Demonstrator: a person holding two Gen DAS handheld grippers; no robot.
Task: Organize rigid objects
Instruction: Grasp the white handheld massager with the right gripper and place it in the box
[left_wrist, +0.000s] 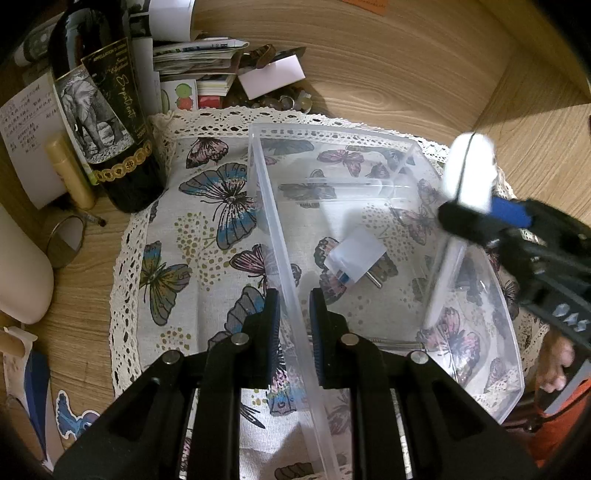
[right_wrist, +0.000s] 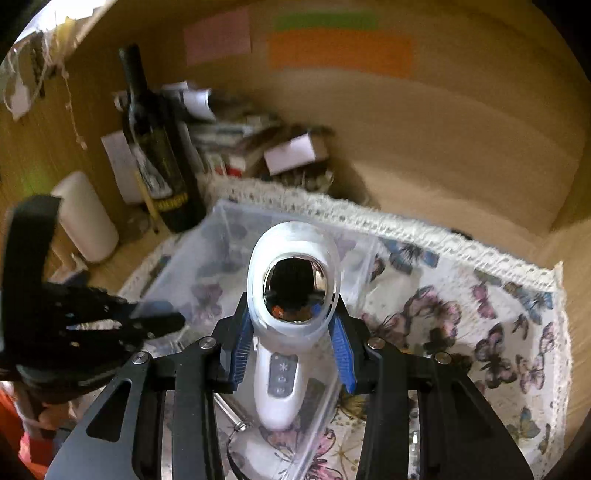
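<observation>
A clear plastic bin (left_wrist: 369, 155) with dividers sits on a butterfly-print cloth (left_wrist: 207, 229). My left gripper (left_wrist: 293, 325) is shut on the bin's left wall. A white plug adapter (left_wrist: 354, 254) lies inside the bin. My right gripper (right_wrist: 291, 343) is shut on a white handheld device (right_wrist: 291, 280) with a mirror-like oval head and buttons, held above the bin (right_wrist: 207, 251). The device shows blurred in the left wrist view (left_wrist: 469, 170) at the bin's right side, with the right gripper (left_wrist: 480, 218) below it. The left gripper (right_wrist: 110, 325) shows at the left of the right wrist view.
A dark wine bottle (left_wrist: 107, 110) stands at the cloth's back left, next to a gold tube (left_wrist: 70, 173), notes and a stack of papers (left_wrist: 199, 62). A small round mirror (left_wrist: 66, 240) and a white cylinder (left_wrist: 22, 273) lie left. Wooden walls enclose the back and right.
</observation>
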